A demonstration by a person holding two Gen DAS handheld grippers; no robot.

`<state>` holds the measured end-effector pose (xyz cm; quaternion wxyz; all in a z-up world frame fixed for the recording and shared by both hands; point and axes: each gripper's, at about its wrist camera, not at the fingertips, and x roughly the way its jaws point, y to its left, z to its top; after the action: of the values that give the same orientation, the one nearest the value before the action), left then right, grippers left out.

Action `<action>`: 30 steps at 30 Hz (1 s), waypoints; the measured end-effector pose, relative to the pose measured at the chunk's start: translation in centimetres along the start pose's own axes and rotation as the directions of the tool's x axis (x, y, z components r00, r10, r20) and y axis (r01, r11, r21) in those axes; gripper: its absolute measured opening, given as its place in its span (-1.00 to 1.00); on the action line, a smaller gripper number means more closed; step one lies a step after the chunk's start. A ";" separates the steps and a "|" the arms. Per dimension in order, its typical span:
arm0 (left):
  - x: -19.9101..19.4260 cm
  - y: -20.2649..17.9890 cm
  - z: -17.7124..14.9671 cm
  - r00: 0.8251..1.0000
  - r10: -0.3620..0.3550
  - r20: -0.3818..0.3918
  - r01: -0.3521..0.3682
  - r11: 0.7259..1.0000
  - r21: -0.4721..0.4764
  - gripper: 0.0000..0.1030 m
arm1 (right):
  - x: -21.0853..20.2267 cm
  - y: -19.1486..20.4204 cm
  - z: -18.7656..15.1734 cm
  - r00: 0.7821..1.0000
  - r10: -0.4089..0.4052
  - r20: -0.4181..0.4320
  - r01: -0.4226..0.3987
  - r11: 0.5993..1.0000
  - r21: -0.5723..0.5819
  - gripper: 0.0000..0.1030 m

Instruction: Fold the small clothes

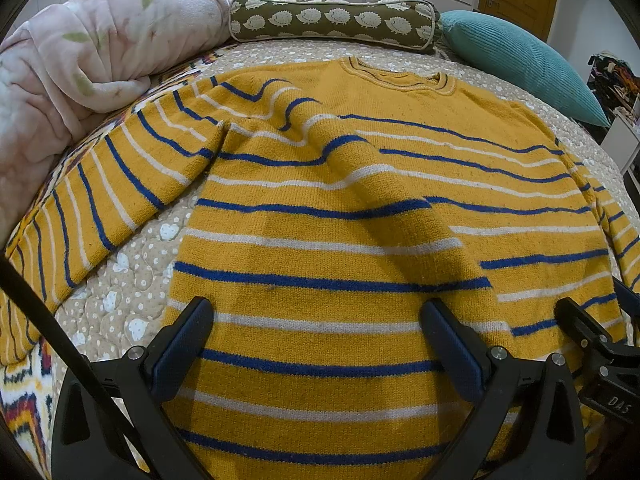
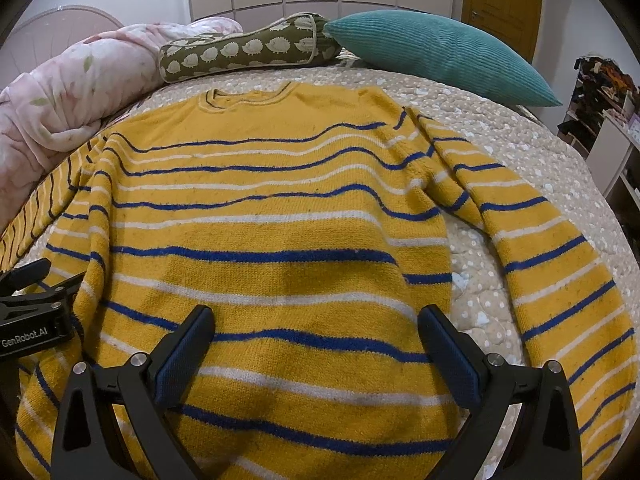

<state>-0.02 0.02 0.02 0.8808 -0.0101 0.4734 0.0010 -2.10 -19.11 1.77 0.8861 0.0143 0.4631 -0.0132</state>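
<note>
Sweater [image 1: 320, 208] lies flat under both my wide-open grippers, neck pointing away, left gripper [image 1: 316, 344] nearer one sleeve, right gripper [image 2: 316, 344] nearer the other.

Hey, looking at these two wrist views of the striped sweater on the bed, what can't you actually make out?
- Sweater hem: both views, hidden under the open left claw and right claw and cut by the bottom edge.
- Left cuff: left wrist view, cut off at the frame edge.
- Right cuff: right wrist view, runs out at the bottom corner.
- Shelf clutter: too small.
</note>
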 end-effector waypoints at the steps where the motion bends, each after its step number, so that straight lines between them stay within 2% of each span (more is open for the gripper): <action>1: 0.0 0.0 0.0 1.000 0.001 0.000 -0.001 1.000 0.000 1.00 | 0.0 0.0 0.0 1.000 0.001 0.001 -0.001 1.000 0.001 1.00; 23: 0.0 0.1 -0.3 1.000 0.010 0.014 -0.010 1.000 -0.010 1.00 | 0.0 0.5 -0.1 1.000 -0.030 0.000 0.030 0.999 -0.018 1.00; 30: 0.0 0.0 0.1 1.000 0.025 -0.007 -0.025 1.000 -0.002 1.00 | 0.2 0.2 0.0 1.000 -0.007 -0.020 0.006 1.000 -0.012 1.00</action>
<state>0.12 0.04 0.05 0.8790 -0.0050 0.4766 0.0124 -1.95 -18.89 1.59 0.8813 0.0075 0.4723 -0.0131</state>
